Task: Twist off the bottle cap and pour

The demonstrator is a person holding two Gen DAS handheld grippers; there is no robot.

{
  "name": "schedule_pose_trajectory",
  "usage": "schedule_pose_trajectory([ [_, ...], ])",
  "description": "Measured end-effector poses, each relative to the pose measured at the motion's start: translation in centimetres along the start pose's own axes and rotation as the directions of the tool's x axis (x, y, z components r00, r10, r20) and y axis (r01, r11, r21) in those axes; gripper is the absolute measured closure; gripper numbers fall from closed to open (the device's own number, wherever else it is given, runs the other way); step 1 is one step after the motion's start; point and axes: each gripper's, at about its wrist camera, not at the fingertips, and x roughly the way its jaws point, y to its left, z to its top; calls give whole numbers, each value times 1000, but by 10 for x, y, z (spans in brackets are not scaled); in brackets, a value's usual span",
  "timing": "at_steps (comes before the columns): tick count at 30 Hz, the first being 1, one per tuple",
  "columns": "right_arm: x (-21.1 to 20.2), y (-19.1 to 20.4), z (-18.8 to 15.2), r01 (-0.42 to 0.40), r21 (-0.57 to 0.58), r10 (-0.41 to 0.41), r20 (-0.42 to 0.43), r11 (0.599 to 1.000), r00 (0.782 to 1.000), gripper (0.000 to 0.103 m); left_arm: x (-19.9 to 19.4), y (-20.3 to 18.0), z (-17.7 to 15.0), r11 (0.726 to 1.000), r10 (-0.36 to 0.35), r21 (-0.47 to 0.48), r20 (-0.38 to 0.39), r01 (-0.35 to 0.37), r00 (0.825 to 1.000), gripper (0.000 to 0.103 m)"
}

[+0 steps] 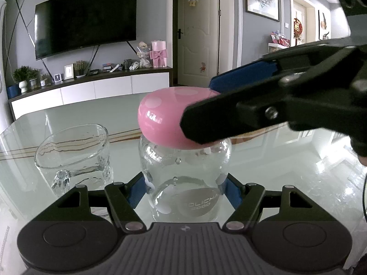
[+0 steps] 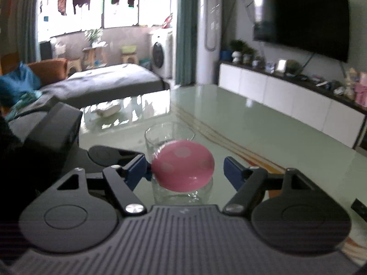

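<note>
Clear glass bottle [image 1: 183, 183] with rounded pink polka-dot cap [image 1: 165, 121] stands on glass-topped table [image 1: 275, 160], clamped at its body by left gripper [image 1: 183, 192]. Right gripper [image 2: 185, 167] straddles cap, fingers wide, right pad [image 2: 231, 169] apart from it. Clear glass tumbler [image 1: 73, 155] stands beside bottle

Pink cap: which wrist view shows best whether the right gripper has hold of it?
The right wrist view. It looks down on the pink cap between the right gripper fingers, with a gap visible on the right side. The left wrist view shows the cap side-on atop the bottle, partly hidden by that gripper.
</note>
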Motion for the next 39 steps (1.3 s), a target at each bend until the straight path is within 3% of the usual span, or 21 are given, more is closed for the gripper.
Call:
schedule_pose_trajectory([
  [9,11,17,-4,181,34,-181,3,983,983,27,-5,3,6,1000,-2,-7,1,2,1000,29],
  [15,22,22,-7,212,47,-212,-23,976,977,37,-6,6,7,1000,-2,-7,0,2,1000,29],
  [28,21,21,-8,174,46,-174,-22,984,985,39,-11,12,11,1000,-2,-3,1,2,1000,29],
  [39,16,2,-9,50,30,-50,-16,998,999,39,-11,14,12,1000,0,-2,1,0,1000,30],
])
